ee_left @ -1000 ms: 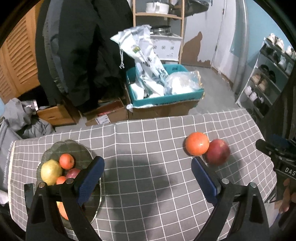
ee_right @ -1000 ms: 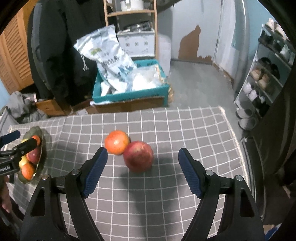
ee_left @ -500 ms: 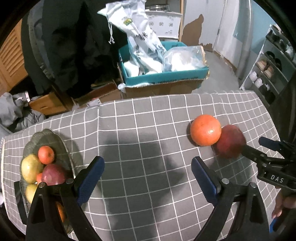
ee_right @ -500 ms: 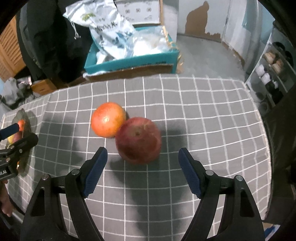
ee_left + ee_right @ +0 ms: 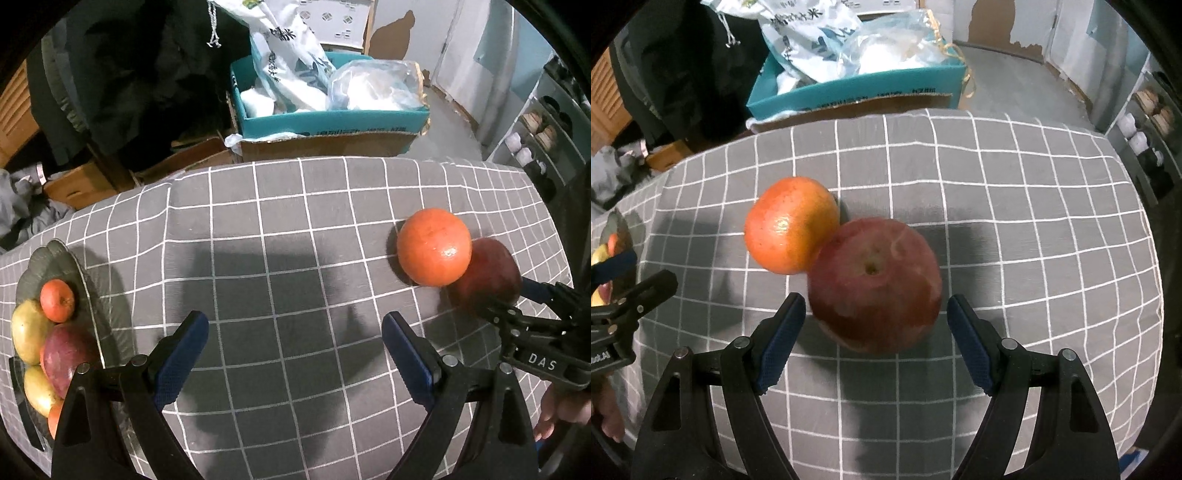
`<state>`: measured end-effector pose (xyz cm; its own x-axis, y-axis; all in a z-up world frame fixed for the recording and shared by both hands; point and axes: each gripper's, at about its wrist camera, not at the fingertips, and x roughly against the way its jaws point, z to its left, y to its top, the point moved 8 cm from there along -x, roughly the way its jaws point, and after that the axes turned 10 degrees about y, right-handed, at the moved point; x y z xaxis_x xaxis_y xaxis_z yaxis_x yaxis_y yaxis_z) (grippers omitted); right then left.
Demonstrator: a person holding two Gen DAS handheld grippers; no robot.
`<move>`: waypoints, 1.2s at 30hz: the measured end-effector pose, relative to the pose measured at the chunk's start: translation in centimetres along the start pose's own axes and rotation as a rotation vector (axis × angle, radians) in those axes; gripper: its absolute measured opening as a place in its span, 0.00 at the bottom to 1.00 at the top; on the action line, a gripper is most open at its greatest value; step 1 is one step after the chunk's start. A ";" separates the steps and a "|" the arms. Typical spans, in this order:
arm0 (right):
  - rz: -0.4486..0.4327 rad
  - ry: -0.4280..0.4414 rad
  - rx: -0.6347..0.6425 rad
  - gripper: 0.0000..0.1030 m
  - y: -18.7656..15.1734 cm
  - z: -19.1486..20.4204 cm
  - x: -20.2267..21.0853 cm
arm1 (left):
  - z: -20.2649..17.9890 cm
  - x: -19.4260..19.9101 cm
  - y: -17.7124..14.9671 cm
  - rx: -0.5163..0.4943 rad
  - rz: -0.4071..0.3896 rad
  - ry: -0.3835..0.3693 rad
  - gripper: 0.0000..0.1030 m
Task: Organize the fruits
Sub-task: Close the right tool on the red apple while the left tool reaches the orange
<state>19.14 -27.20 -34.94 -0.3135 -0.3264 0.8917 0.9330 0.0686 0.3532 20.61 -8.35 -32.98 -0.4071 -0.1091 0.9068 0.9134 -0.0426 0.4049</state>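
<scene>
A red apple is sitting on the grey checked tablecloth, stem hollow facing up, just below the middle of the right wrist view. An orange is touching it at about ten o'clock. The right gripper is hanging over the apple with its jaws spread wide; the blue pads are flanking the lower half of the fruit at eight and four o'clock, and neither one is pressing on it, so it is holding nothing.

In the left wrist view, the same pair is lying at about three o'clock, the orange partly covering the apple, with the right gripper's dark fingers reaching in from the right edge. The left gripper is hovering over bare cloth near the middle, jaws wide apart and empty. At nine o'clock a dark glass plate is holding several fruits: a small orange one, a yellow-green one and a dark red one are showing clearly.

Beyond the table's far edge, at twelve o'clock, a teal cardboard box is sitting on the floor, holding plastic bags.
</scene>
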 end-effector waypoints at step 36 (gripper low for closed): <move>-0.110 -0.106 -0.141 0.71 0.3 -8.8 3.4 | -10.0 -0.1 2.3 -0.115 -0.004 -0.164 0.93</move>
<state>19.87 -36.56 -34.24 -0.4249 -0.2230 0.8774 0.9052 -0.0968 0.4137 22.81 -18.34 -33.29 -0.3980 0.0538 0.9158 0.9024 -0.1569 0.4014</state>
